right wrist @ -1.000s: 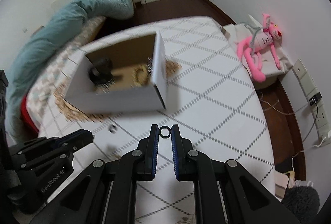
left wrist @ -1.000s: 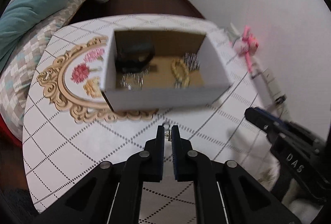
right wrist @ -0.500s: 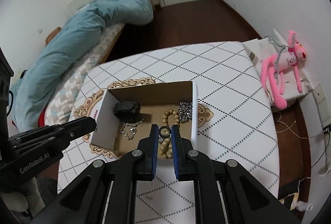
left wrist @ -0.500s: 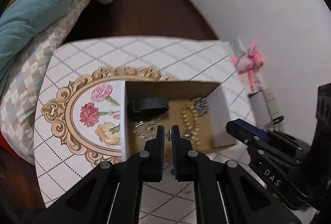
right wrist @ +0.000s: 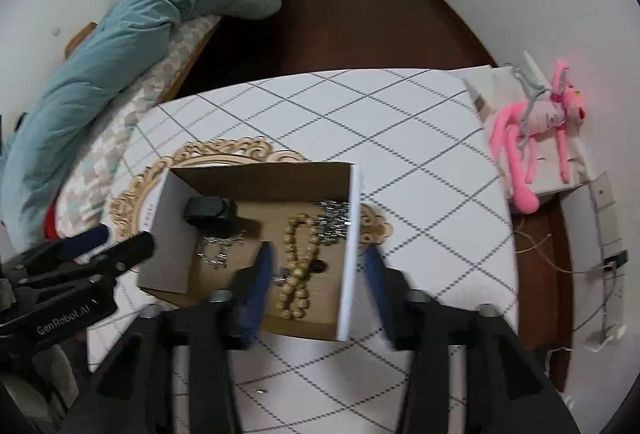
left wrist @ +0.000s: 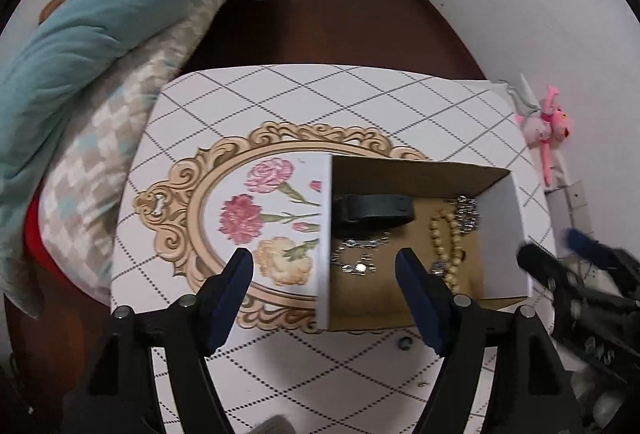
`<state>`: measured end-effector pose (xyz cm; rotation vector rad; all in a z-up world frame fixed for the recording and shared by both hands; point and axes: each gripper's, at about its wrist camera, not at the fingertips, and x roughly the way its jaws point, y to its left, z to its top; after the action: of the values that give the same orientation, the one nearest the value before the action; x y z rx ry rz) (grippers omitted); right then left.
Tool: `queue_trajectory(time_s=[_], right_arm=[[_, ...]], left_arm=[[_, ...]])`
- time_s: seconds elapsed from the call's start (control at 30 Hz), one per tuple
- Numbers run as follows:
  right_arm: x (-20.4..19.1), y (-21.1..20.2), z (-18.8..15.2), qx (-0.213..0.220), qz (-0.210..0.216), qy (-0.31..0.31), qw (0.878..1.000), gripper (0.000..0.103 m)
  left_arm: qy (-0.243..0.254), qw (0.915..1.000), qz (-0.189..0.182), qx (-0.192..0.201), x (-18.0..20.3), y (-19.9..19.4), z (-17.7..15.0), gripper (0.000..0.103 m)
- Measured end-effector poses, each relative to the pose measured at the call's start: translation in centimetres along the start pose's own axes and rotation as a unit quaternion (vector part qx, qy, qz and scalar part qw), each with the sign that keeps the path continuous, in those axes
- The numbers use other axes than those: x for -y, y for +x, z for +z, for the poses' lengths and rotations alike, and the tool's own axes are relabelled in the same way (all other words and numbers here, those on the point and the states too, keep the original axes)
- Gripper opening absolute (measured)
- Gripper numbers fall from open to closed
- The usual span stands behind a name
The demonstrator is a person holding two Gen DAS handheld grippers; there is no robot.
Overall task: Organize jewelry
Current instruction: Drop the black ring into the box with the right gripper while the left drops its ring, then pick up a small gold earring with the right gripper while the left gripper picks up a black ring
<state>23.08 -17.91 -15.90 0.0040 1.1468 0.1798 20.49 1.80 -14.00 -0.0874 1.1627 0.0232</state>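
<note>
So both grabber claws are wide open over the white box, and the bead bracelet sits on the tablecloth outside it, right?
Not quite. The left gripper and right gripper are open over the white box, but the bead bracelet lies inside the box, on its brown floor. The right wrist view shows this clearly.

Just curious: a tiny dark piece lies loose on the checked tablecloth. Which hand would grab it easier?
Probably left: the tiny dark piece lies right beside the left gripper's open jaws; the right wrist view doesn't show it.

The left gripper [left wrist: 324, 270] has its 2 fingers spread wide. The right gripper [right wrist: 318, 270] is likewise spread wide, blurred.
</note>
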Motion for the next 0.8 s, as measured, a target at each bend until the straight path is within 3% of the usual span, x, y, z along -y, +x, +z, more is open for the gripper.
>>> queue_trajectory(time_s=[0.03, 0.1, 0.47, 0.8], right_arm=[[-0.1, 0.1, -0.2, -0.001, -0.019, -0.007, 1.0, 0.1], [-0.3, 0.3, -0.5, -0.006, -0.051, -0.021, 0.998, 0.101], [-0.3, -0.1, -1.7, -0.005, -0.066, -0.018, 0.998, 0.102], [-0.1, -3.4, -3.4, 0.042, -0.075, -0.007, 0.996, 0.102]], left_arm=[[0.0, 1.0, 0.005, 0.003, -0.1, 0.1, -0.1, 0.089], [-0.001, 0.9999, 0.015, 0.007, -0.3, 0.4, -0.4, 0.103], [0.007, 0.9994, 0.031, 0.013, 0.0, -0.1, -2.0, 0.103], [0.017, 0.9971, 0.039, 0.063, 1.0, -3.9, -3.7, 0.103]])
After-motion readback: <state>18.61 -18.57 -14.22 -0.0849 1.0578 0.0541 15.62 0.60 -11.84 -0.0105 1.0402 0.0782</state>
